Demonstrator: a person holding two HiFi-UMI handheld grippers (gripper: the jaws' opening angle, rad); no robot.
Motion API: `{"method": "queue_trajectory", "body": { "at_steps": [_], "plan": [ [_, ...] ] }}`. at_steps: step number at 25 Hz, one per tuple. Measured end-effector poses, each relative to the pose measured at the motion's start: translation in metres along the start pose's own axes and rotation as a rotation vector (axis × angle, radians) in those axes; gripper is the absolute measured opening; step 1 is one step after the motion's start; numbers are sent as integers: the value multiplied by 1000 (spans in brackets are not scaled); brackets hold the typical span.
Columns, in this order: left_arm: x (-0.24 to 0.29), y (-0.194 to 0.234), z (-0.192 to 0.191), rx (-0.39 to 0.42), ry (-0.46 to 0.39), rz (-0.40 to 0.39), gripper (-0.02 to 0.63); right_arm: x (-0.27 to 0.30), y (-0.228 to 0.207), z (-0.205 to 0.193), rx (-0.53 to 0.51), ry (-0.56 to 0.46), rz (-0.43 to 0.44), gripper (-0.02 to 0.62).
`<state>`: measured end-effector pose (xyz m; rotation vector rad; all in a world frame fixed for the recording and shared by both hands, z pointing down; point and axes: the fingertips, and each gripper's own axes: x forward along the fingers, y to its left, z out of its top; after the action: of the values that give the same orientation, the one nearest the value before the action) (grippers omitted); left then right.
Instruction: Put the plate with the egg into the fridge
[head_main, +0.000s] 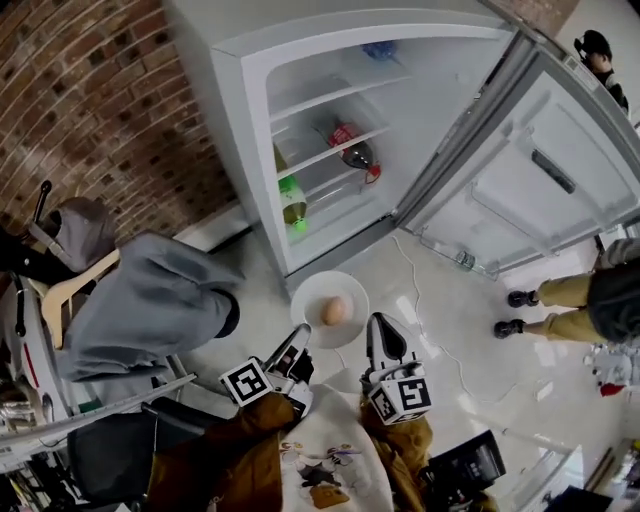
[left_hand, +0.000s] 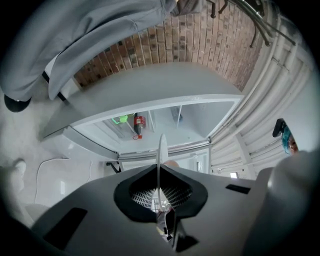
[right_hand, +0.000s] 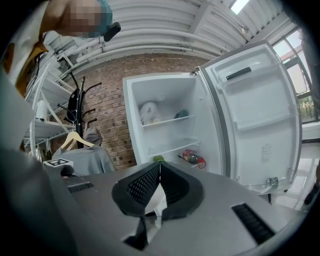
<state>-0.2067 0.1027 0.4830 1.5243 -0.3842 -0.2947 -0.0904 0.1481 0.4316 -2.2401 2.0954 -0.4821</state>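
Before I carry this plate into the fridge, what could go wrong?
The brown egg lies loose on the round white plate, which the left claw and right claw pinch only at its near rim; a tilt could roll it off. In the open white fridge, a green bottle and a red-labelled bottle crowd the lower shelves, so the plate could knock them.

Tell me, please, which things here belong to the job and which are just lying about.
Job: plate, egg, open fridge, left tongs and right tongs gripping the plate.
Lying about: red-label bottle, green bottle, grey hoodie.
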Motion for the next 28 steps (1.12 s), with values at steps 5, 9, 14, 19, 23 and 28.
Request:
{"method": "queue_trajectory", "body": {
  "at_steps": [5,9,14,19,23,28],
  "plan": [
    [10,0,3,55,36,-11,15,8,2,12,-33,-3,-7,5],
    [22,-6,-9,67,75,-29,15,-1,-7,18,-21,-7,-39,5],
    [39,-9,-14,72,102,-44,15,-3,-22,20,2,-9,-63,5],
    [40,-1,1,58,59,4,15,17,-24,15,16,-6,-28,5],
    [56,-1,11,60,13,9,15,39,-36,21,21,-3,16,5],
    [81,3,19,46,-36,22,15,64,-53,26,21,15,73,5]
  ]
}}
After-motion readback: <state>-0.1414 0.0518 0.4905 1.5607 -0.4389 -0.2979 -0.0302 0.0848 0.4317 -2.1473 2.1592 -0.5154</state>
